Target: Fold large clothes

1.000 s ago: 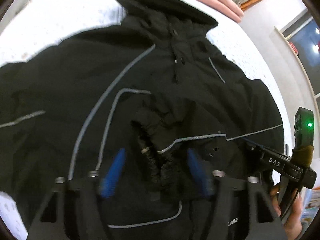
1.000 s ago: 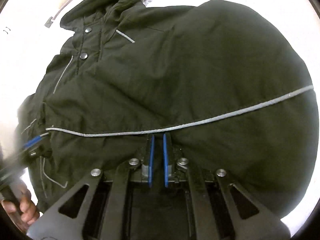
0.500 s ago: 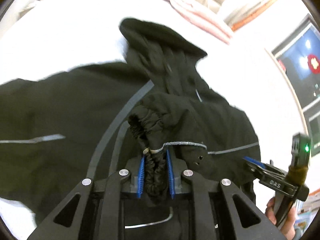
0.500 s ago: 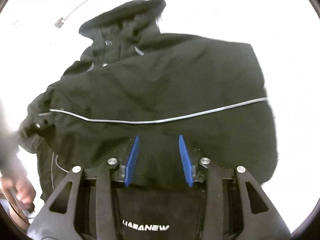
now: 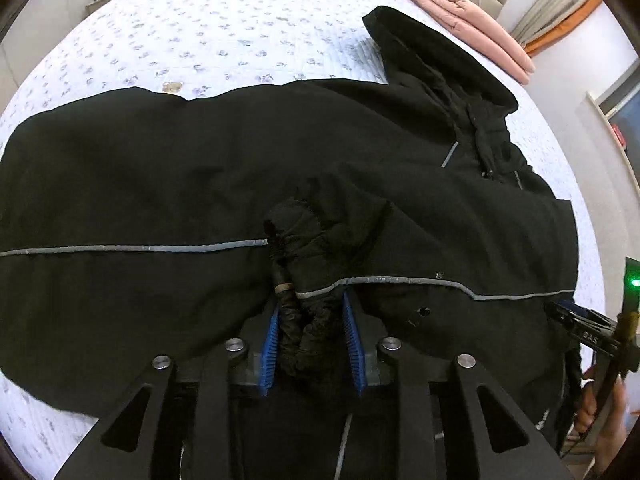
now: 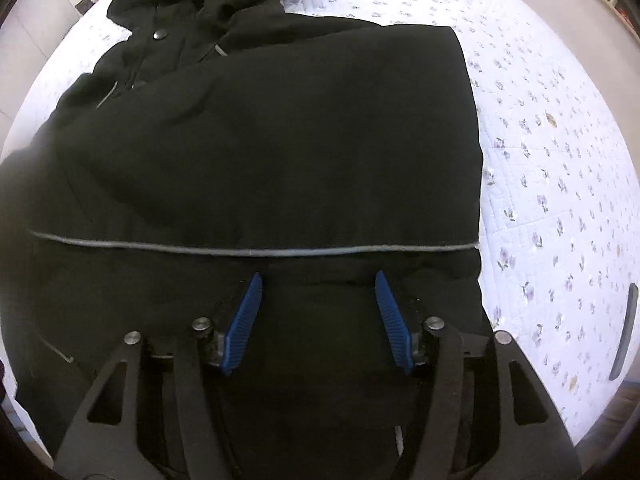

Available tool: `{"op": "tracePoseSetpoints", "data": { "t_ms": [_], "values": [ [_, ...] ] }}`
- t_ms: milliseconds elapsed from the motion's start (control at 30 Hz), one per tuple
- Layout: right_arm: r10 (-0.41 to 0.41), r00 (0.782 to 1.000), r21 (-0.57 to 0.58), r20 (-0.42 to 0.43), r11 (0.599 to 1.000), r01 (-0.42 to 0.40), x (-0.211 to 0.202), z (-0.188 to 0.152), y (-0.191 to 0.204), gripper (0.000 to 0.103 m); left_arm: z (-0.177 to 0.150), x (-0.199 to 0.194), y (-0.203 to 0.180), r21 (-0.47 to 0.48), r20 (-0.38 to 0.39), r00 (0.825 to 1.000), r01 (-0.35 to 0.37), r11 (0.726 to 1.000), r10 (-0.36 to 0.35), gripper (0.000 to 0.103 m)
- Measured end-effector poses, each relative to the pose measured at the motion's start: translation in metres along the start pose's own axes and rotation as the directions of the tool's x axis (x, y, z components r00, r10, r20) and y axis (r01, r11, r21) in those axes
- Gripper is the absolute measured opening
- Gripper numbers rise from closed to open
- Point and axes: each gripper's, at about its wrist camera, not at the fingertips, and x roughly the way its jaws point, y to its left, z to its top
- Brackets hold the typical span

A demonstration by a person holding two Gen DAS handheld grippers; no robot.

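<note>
Between the blue pads of the left gripper [image 5: 312, 344] the gathered cuff [image 5: 298, 304] of a black jacket [image 5: 160, 184] is seen; the jaws have just been opening a little, and whether the cuff is pinched or only lies between them cannot be told. The sleeve is laid leftward across the jacket body, which is spread on the bed [image 5: 200, 24] ahead, its hood [image 5: 436, 56] up and to the right.

The right gripper [image 6: 318, 320] is held wide, its jaws having just been opening, with nothing clamped; the folded jacket edge [image 6: 470, 152] runs straight ahead on its right.
</note>
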Motion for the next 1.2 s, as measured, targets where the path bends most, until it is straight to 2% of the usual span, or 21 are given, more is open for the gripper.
{"op": "tracePoseSetpoints", "data": {
  "t_ms": [67,133,167,200,267,333,400,533,667,767,900,1000,1133,1200],
  "values": [
    [0.011,1.0,0.011,-0.011,1.0,-0.011,-0.003,0.003,-0.002,0.058,0.003,-0.013,0.0,0.002,-0.015,0.999,-0.036,0.999,0.036,0.042],
    [0.027,1.0,0.023,-0.006,0.999,-0.027,-0.013,0.005,-0.001,0.058,0.004,-0.041,-0.009,0.039,0.035,0.995,-0.09,0.995,0.089,0.045],
    [0.049,0.999,0.03,0.001,0.998,-0.049,-0.019,0.005,-0.001,0.058,0.003,-0.056,-0.019,0.069,0.071,0.99,-0.129,0.989,0.124,0.052],
    [0.081,0.997,0.038,0.012,0.996,-0.081,-0.027,0.003,0.001,0.058,0.005,-0.064,-0.022,0.089,0.084,0.988,-0.135,0.987,0.128,0.056],
    [0.123,0.992,0.03,0.031,0.992,-0.124,-0.042,-0.001,0.013,0.058,0.004,-0.081,-0.037,0.117,0.122,0.987,-0.121,0.986,0.107,0.059],
    [0.131,0.991,0.002,0.035,0.991,-0.131,-0.05,-0.006,0.028,0.058,0.004,-0.085,-0.058,0.142,0.135,0.99,-0.049,0.989,0.03,0.059],
    [0.114,0.993,-0.028,0.022,0.993,-0.114,-0.05,-0.01,0.043,0.058,0.002,-0.07,-0.082,0.178,0.119,0.992,0.01,0.984,-0.032,0.059],
    [0.076,0.997,-0.093,0.003,0.993,-0.075,-0.037,-0.01,0.07,0.058,0.0,-0.019,-0.102,0.207,0.055,0.998,0.002,0.978,-0.014,0.059],
    [0.061,0.998,-0.095,-0.031,0.993,-0.064,-0.018,-0.019,0.074,0.058,-0.006,0.032,-0.09,0.182,-0.044,0.997,-0.049,0.982,0.058,0.059],
    [0.045,0.995,-0.094,-0.094,0.994,-0.054,0.002,-0.023,0.073,0.059,-0.007,0.035,-0.088,0.173,-0.031,0.998,-0.042,0.984,0.048,0.059],
    [0.036,0.991,-0.081,-0.131,0.996,-0.047,0.011,-0.016,0.07,0.059,-0.007,0.017,-0.084,0.155,-0.02,0.999,-0.031,0.988,0.034,0.059],
    [0.013,0.994,-0.105,-0.105,0.994,-0.024,-0.001,-0.012,0.076,0.058,-0.012,-0.014,-0.068,0.124,0.019,1.0,-0.024,0.992,0.022,0.059],
    [-0.022,0.999,-0.181,-0.039,0.983,0.014,-0.022,-0.003,0.111,0.059,-0.021,-0.046,-0.026,0.044,0.048,0.994,-0.096,0.994,0.094,0.059],
    [-0.021,1.0,-0.222,-0.012,0.975,0.018,-0.031,0.0,0.131,0.059,-0.026,-0.059,0.004,-0.015,0.054,0.986,-0.159,0.987,0.16,0.059]
  ]
}}
